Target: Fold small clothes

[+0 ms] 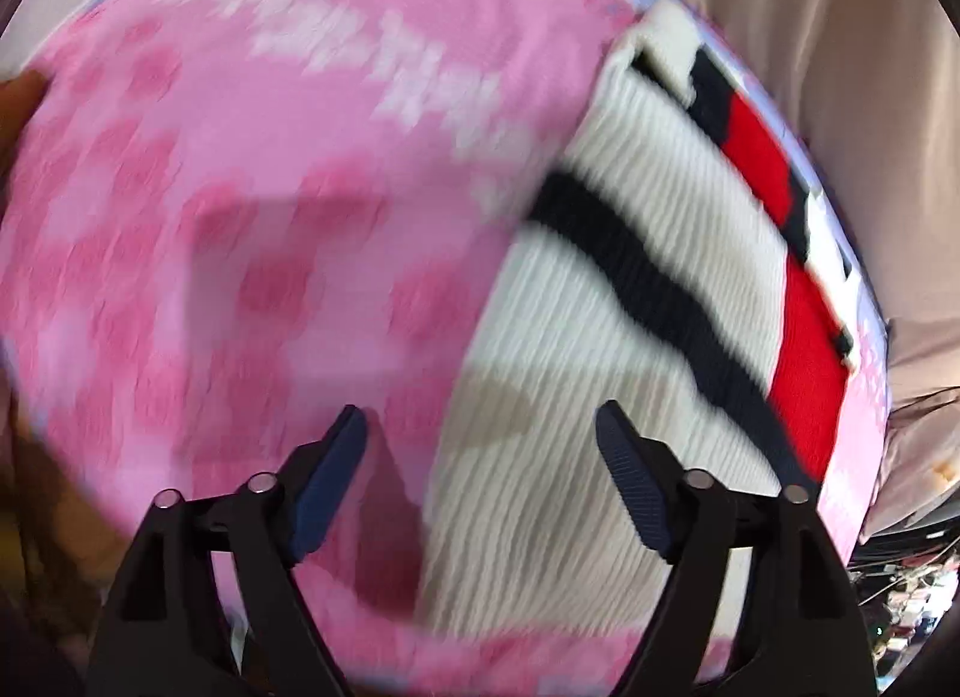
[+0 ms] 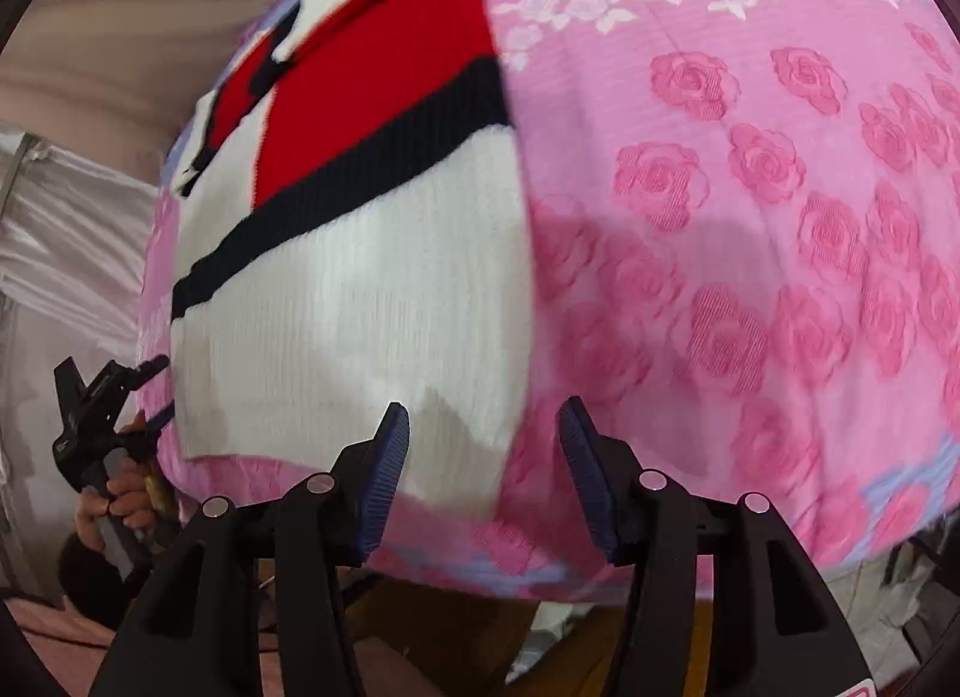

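Observation:
A small knit sweater (image 1: 600, 325), white with a black stripe and a red panel, lies flat on a pink rose-patterned cloth (image 1: 240, 187). In the right wrist view the sweater (image 2: 360, 289) fills the left-middle, with the pink cloth (image 2: 750, 217) to its right. My left gripper (image 1: 480, 427) is open and empty, hovering over the sweater's white hem edge. My right gripper (image 2: 483, 427) is open and empty above the sweater's near corner. The left gripper (image 2: 153, 391) also shows at the sweater's left edge in the right wrist view, held by a hand.
Beige curtain fabric (image 1: 840, 67) hangs beyond the covered table. White sheeting (image 2: 72, 229) lies at the left. The table's front edge (image 2: 540, 571) runs just below my right fingers. Clutter (image 1: 900, 607) sits at the lower right.

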The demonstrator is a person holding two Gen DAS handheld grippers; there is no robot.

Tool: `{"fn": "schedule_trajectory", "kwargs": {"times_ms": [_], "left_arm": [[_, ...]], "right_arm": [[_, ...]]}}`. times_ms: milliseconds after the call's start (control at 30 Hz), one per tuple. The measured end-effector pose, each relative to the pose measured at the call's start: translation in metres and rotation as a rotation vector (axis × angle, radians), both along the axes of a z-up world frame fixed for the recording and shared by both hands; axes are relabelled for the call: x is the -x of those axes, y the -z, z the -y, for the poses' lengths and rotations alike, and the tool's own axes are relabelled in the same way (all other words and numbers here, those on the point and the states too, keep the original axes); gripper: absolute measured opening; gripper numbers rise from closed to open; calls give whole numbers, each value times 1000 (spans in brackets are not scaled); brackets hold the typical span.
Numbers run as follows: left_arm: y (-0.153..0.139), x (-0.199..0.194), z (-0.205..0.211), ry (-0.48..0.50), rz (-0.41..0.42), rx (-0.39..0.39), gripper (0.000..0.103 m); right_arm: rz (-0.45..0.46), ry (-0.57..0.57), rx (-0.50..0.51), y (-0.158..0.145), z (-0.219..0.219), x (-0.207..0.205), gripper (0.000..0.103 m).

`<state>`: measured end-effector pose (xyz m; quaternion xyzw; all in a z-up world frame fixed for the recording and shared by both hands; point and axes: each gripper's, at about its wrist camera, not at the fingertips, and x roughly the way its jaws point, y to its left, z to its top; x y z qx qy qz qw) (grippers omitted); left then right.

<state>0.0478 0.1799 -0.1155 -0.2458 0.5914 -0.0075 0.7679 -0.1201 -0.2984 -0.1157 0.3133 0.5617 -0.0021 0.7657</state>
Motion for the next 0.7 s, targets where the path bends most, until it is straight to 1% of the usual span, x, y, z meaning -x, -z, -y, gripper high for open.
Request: {"fn": "schedule_trajectory", "kwargs": {"times_ms": [33,67,100,133,167,200,233,267,300,333,367,433,467,533,567,633,667,700], "left_arm": [[2,8,2,-14,3,48,77],[2,16,6,-32,15,61,77],[1,21,13,-34,43,28,76],[1,25,19,-33,55,-11,72],[0,27,24,-47,54,-40,57],[-1,28,28,-63,53,-15,31],[1,28,32,-68,41,41,15],[3,26,35,-71,14,74,12],[-1,27,37,-94,12,68,12],[-9,27,36,-97,30,64,12],[-24,31,39,-84,59,50,11],[-45,43,42,-55,101,31,11],[-54,49,44,-33,107,27,11],[-61,68,52,26,85,21,11],[-61,79,55,56,59,17,11],[-55,106,66,125,-18,6,11],[-51,120,71,157,-60,2,11],[-45,138,75,192,-119,6,11]], "right_arm": [[18,-25,-6,1,-8,0,61],[38,-46,-9,2,-14,-4,62],[59,-63,0,3,-17,-9,64],[84,-93,5,4,-20,-16,65],[90,-112,19,4,-19,-24,52],[79,-117,22,4,-18,-31,35],[65,-122,-27,6,-12,-39,9],[75,-113,-46,0,-6,-43,7],[114,-94,-37,-11,2,-43,7],[137,-92,-29,-20,7,-42,6],[169,-83,-18,-34,15,-37,6],[187,-67,10,-53,28,-22,6],[184,-55,22,-58,31,-20,6],[158,-20,31,-68,49,6,5],[136,-21,51,-71,55,20,5],[81,-47,84,-72,59,41,5],[34,-70,105,-69,63,56,5],[-42,-103,117,-62,65,76,5]]}}
